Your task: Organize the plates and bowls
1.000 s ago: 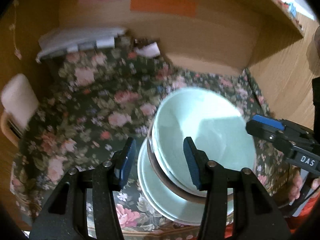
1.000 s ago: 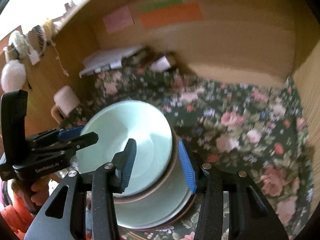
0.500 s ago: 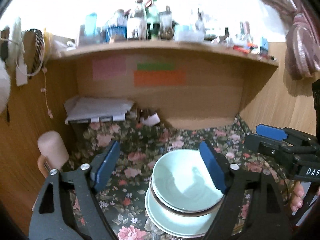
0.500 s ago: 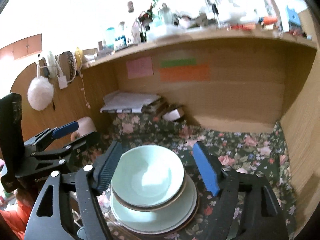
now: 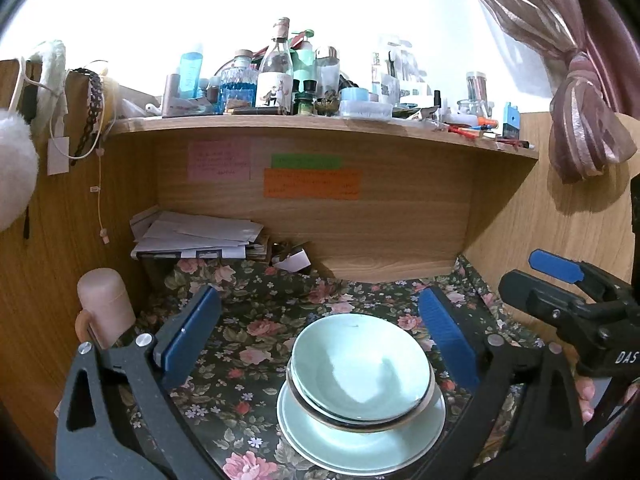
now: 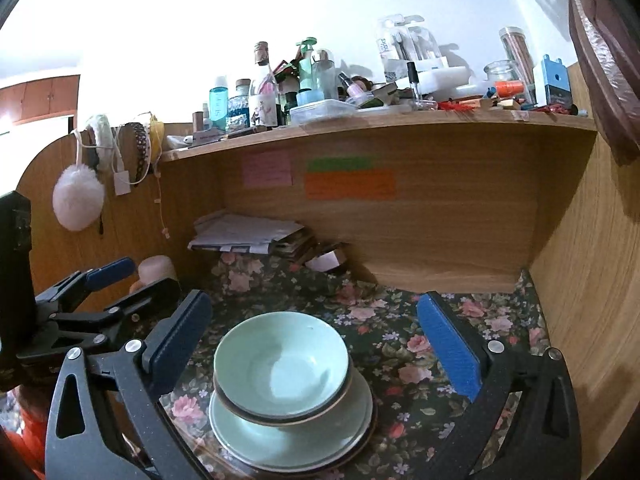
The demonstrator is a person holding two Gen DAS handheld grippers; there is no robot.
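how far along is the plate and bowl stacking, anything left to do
Done: the pale green bowls sit nested on the plates, one pile on the floral cloth. In hand: nothing; the left gripper and right gripper are both open, off the stack. Left: no other loose dishes show in either view, so the stacking looks about finished.

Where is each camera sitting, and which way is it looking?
Left wrist: sits on the left gripper, looking forward over the bowls into the desk nook; its own open fingers show, plus the right gripper and some of a hand at right.
Right wrist: sits on the right gripper, facing the same way; its open fingers show, with the left gripper at left.
Both share the bowls on plates, the floral cloth, sticky notes and papers.
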